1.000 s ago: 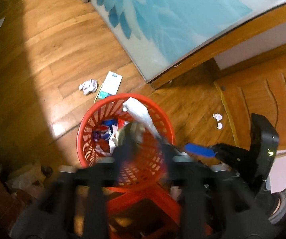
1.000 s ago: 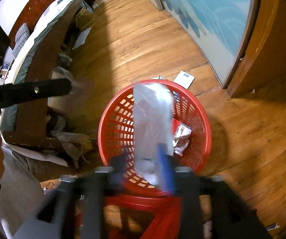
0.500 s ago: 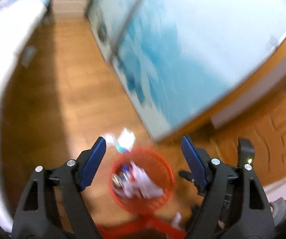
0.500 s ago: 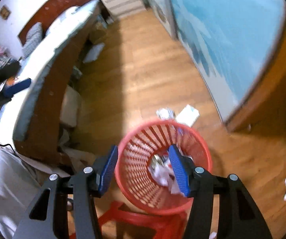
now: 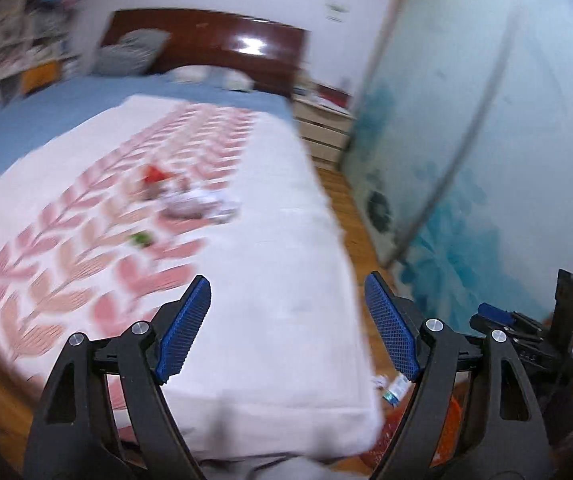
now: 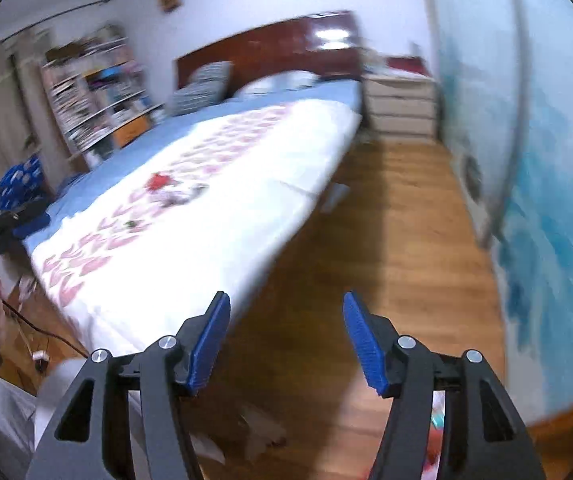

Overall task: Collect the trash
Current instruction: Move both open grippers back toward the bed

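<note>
Left wrist view: I have swung my left gripper (image 5: 286, 330) up from the red basket (image 5: 452, 416), now only a sliver at the lower edge, jaws wide and empty. It faces the bed (image 5: 270, 264), where blurred trash (image 5: 190, 200) lies mid-blanket.

Right wrist view: my right gripper (image 6: 286, 340), also emptied and wide, points past the bed's near corner; trash (image 6: 174, 192) remains on it, so more collecting awaits.

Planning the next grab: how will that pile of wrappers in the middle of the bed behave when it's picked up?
The pile of wrappers looks crumpled and thin, so it is probably light and floppy. It seems to be several loose pieces, red and whitish, so one pinch likely lifts only part. The quilt under it looks soft, so a tool may catch fabric too. Motion blur limits certainty.
</note>
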The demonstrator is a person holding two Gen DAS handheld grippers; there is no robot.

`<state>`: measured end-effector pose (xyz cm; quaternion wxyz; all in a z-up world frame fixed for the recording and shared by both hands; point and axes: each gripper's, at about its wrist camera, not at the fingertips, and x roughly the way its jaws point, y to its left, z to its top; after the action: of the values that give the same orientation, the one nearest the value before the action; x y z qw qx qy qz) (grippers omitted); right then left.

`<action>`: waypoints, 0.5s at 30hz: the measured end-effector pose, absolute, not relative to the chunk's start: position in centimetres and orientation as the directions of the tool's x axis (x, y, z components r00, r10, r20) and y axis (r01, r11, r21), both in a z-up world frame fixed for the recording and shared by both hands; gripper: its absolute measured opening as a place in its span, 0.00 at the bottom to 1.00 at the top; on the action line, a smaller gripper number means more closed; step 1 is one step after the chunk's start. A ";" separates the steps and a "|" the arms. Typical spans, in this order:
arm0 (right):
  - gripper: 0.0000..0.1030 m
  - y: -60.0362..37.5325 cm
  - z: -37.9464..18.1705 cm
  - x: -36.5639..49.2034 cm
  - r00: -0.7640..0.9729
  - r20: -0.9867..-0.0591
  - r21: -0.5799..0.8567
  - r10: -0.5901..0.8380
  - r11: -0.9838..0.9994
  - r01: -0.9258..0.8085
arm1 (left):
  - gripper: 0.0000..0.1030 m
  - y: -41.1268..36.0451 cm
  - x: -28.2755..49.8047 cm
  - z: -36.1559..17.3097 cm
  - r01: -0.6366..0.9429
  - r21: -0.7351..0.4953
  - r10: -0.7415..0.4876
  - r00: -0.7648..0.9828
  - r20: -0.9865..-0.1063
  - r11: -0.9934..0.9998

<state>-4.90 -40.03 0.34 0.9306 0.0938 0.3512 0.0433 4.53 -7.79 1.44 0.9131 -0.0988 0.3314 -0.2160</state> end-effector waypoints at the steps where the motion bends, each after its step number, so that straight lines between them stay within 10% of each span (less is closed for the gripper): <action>1: 0.58 -38.2 0.2 -3.5 0.745 -0.645 0.215 0.171 0.976 -0.037 | 0.77 -6.8 4.7 0.8 0.307 -0.349 -0.460 0.687 -0.562 0.885; 15: 0.61 -21.7 -2.8 10.6 0.707 -0.629 0.177 0.323 0.945 -0.275 | 0.83 2.8 9.4 -0.4 0.147 -0.408 -0.365 0.765 -0.531 0.901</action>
<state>10.61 -21.67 -2.85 0.9232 0.0349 0.3466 0.1620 9.40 2.77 -0.39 0.9230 -0.1740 0.3139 -0.1386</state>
